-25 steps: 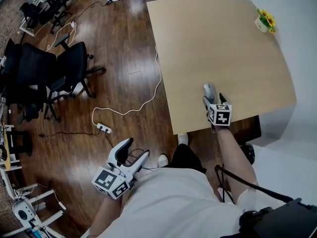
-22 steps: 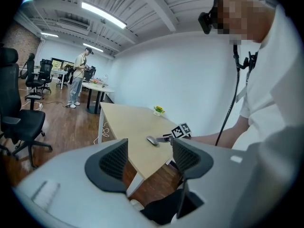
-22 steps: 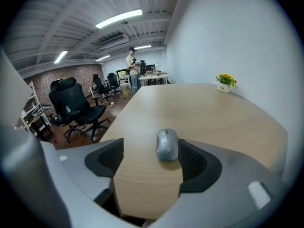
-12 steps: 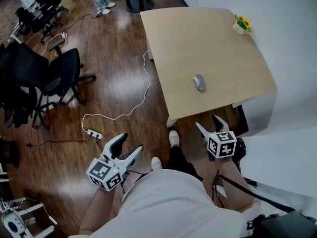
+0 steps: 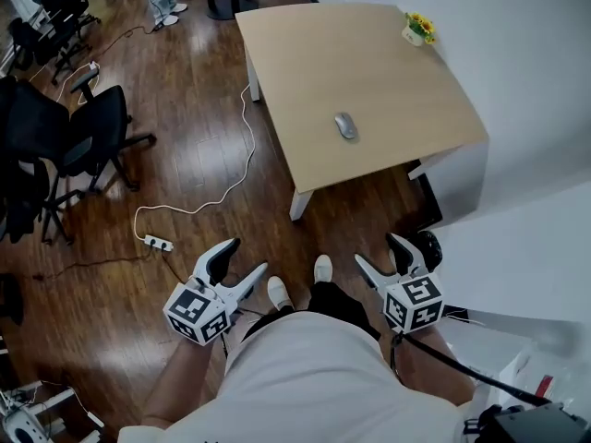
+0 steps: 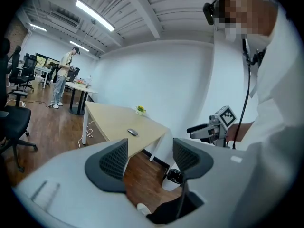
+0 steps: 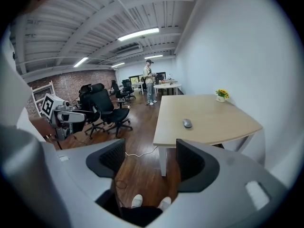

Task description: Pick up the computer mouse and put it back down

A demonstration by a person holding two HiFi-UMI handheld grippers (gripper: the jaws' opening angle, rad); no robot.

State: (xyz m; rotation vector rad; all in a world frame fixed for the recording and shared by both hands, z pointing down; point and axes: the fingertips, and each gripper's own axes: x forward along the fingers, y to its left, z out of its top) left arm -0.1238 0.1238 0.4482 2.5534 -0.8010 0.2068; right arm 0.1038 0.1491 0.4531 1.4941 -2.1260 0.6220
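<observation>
Distance is the issue: the small grey oval computer mouse [image 5: 345,125] sits toward the near edge of the light wooden table [image 5: 388,63], well apart from the left claw [image 5: 245,257] and right claw [image 5: 379,250], both released and empty, so I'd guess a pick means stepping in first.

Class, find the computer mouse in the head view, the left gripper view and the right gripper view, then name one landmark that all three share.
Head view: the computer mouse lies on the table, above the picture's centre.
Left gripper view: the computer mouse is left of centre, small, on the table.
Right gripper view: the computer mouse is right of centre, on the table.
Shared landmark: the pot of yellow flowers at the table's far corner.
</observation>
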